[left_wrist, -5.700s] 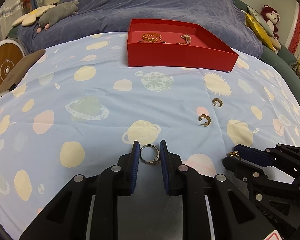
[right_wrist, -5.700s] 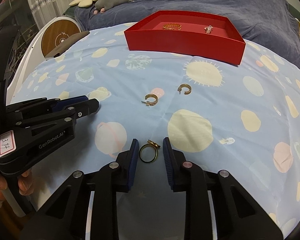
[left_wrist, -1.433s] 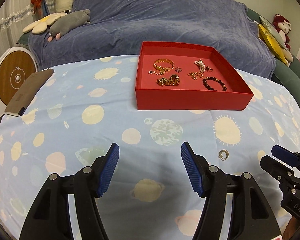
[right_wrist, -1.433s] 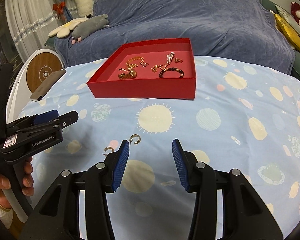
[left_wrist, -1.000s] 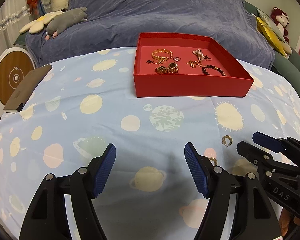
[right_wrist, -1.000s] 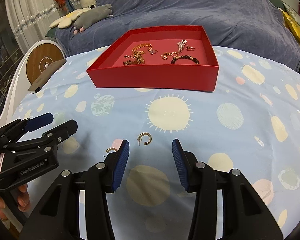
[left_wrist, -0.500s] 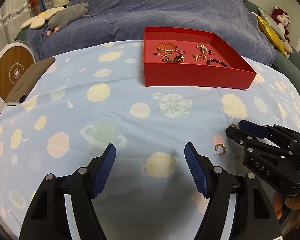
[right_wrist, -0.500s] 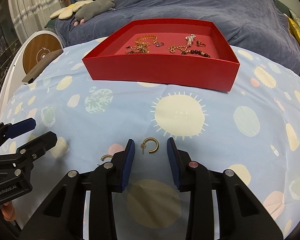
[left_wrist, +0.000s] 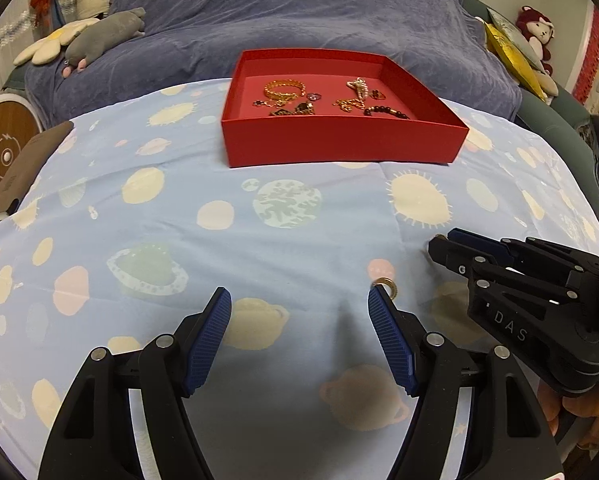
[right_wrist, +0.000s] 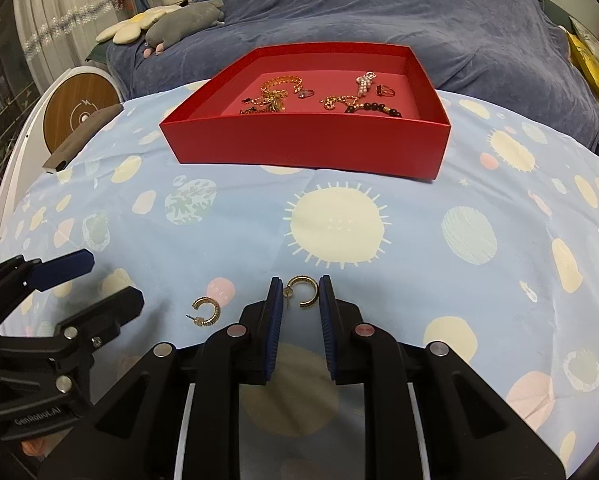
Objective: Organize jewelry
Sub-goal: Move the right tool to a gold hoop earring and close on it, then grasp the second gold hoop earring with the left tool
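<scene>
We note a table covered by a pale blue cloth (right_wrist: 439,280) printed with suns and planets, with a sofa under a dark blue throw (left_wrist: 299,12) behind it. A red box (right_wrist: 311,148) stands on the far part of the cloth; its floor carries gold chains, a dark bead bracelet (right_wrist: 373,108) and other small pieces.

Two gold hoop earrings lie on the cloth at the near edge. We find the first earring (right_wrist: 304,292) between the fingertips of the right gripper (right_wrist: 299,294). Its jaws stand narrowed around the hoop, with the post at the left pad; we cannot tell from these views whether the pads actually clamp it. The second earring (right_wrist: 207,311) lies just left of that gripper, free on the cloth.

We record the left gripper (left_wrist: 299,304) spread wide, holding nothing. In the left wrist view the second earring (left_wrist: 386,284) sits just beyond the tip of its right finger (left_wrist: 387,332), outside the gap. In the same view the right gripper (left_wrist: 443,246) rests low on the cloth to the right.

A brown flat object (right_wrist: 83,136) lies at the left edge of the table.
</scene>
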Demonstrator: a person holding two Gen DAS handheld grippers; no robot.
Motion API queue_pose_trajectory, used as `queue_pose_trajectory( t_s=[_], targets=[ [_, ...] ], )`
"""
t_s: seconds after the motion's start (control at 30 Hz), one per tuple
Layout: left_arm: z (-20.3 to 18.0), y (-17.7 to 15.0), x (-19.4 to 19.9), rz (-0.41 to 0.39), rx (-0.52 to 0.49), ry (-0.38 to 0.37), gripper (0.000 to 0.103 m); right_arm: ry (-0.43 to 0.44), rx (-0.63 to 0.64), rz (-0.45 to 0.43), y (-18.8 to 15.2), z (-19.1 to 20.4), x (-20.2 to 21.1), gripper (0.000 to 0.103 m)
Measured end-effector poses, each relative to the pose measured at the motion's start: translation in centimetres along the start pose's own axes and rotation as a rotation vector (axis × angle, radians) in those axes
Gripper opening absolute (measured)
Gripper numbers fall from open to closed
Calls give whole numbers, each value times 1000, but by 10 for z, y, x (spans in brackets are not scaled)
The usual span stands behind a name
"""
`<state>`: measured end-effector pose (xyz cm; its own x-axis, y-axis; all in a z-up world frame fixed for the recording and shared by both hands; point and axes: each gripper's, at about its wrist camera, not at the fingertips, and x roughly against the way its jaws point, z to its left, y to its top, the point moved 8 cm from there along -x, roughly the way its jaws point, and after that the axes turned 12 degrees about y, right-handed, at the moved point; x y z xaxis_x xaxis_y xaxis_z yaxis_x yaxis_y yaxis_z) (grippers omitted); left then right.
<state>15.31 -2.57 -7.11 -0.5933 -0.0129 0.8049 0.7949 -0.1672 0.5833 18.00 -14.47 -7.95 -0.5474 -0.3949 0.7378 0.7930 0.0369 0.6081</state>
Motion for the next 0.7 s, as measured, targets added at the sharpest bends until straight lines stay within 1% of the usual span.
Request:
queue_pose_trajectory(
  t_s=[0.13, 0.27, 0.6, 0.7],
  targets=[
    [-19, 1, 0, -7, -29, -22, 68, 0, -8, -3, -1, -3, 4, 18],
    [-28, 3, -4, -9, -37, -26, 68, -6, -29, -4, -3, -12, 8, 18],
    [-40, -2, -15, 1, -66, -5, 68, -22, -60, -5, -12, -32, 21, 18],
    [-43, -5, -18, 4, -76, 0, 64, -25, -60, -6, -13, -34, 23, 18]
  ],
)
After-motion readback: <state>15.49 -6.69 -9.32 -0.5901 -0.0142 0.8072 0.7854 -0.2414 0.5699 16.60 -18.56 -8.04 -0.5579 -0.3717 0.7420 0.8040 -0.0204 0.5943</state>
